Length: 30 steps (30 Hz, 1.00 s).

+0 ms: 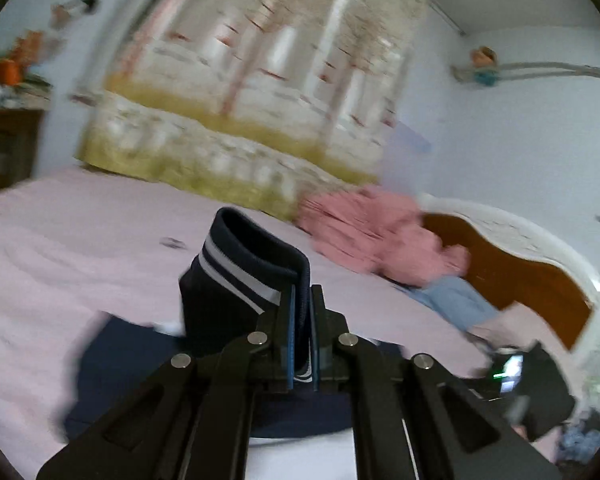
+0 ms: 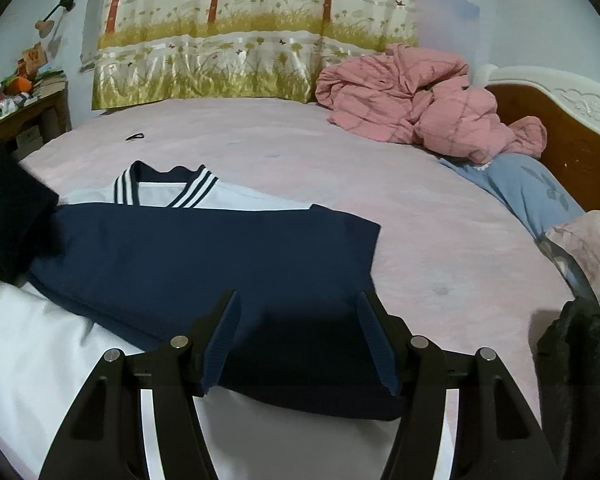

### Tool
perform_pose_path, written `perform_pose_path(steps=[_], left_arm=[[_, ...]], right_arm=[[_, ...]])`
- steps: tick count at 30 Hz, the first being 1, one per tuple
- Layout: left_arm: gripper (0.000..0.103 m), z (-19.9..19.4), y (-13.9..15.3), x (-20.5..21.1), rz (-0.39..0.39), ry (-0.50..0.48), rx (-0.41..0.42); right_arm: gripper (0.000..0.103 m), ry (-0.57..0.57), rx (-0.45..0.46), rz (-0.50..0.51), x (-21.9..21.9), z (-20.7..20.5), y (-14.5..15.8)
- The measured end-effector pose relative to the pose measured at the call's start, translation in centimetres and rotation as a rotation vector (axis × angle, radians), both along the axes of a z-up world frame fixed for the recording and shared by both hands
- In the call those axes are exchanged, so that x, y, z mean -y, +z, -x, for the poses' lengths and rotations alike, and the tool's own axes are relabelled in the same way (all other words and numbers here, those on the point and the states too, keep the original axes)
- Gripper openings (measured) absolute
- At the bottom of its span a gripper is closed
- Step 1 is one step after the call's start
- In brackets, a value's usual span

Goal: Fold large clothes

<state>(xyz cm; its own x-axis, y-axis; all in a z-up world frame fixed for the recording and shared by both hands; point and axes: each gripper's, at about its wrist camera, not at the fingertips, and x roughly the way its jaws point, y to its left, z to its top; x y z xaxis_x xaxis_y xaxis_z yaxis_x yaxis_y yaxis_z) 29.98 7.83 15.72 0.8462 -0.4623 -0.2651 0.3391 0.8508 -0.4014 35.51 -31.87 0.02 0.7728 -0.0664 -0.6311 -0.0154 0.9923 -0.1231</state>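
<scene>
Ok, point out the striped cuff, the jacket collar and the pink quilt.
striped cuff (image 1: 244, 264): left wrist view, white stripes.
jacket collar (image 2: 198, 190): right wrist view, right striped edge.
pink quilt (image 2: 412, 96): right wrist view, middle of heap.

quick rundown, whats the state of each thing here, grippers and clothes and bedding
left gripper: shut on the striped cuff
striped cuff: lifted off the bed, pinched
right gripper: open, holding nothing, over the jacket
navy and white jacket: lying flat on the bed, partly folded, collar up top
pink quilt: crumpled in a heap
curtain: drawn shut
</scene>
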Motion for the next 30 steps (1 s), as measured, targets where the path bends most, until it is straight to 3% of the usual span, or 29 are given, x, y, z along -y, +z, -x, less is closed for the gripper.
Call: perform_pose_path(steps=[4, 9, 10, 11, 13, 16, 19, 22, 24, 25, 27, 30], left_arm=[[0.004, -3.1, -0.7, 8.7, -0.074, -0.089, -0.041], [0.011, -6.2, -5.6, 13.3, -0.044, -0.196, -0.157], [0.026, -6.3, -6.4, 13.1, -0.054, -0.203, -0.165], [0.053, -6.1, -7.2, 12.7, -0.083, -0.192, -0.170], [0.062, -5.2, -7.8, 11.4, -0.137, -0.125, -0.144], [0.062, -4.2, -7.5, 7.5, -0.125, -0.068, -0.133], [0.064, -2.8, -7.4, 2.9, -0.134, 0.053, -0.128], [0.067, -1.2, -8.4, -1.4, -0.183, 0.250, -0.114], [0.067, -0.2, -9.0, -3.5, -0.236, 0.467, -0.085], [0.067, -0.1, -9.2, -4.0, -0.251, 0.515, -0.081], [0.067, -0.5, -9.1, -5.3, -0.217, 0.505, -0.103], [0.067, -0.6, -9.4, -6.4, -0.147, 0.497, -0.124]], right_arm=[[0.063, 0.009, 0.003, -0.064, 0.6, 0.0, 0.2], [0.063, -0.011, -0.040, -0.154, 1.9, -0.9, -0.4], [0.063, -0.016, -0.042, -0.152, 2.0, -0.9, -0.5], [0.063, -0.020, -0.042, -0.152, 2.1, -1.0, -0.6], [0.063, -0.027, -0.043, -0.166, 2.3, -1.1, -0.6], [0.063, -0.007, -0.043, -0.192, 1.9, -0.9, -0.5], [0.063, 0.043, -0.039, -0.208, 0.7, -0.5, -0.1], [0.063, 0.113, -0.048, -0.239, -1.0, -0.2, -0.1], [0.063, 0.102, -0.050, -0.177, -2.5, -0.4, -0.6], [0.063, 0.091, -0.051, -0.130, -3.1, -0.6, -1.0], [0.063, 0.089, -0.084, -0.084, -4.0, -1.6, -2.1], [0.063, 0.094, -0.177, -0.222, -3.4, -4.0, -3.7]])
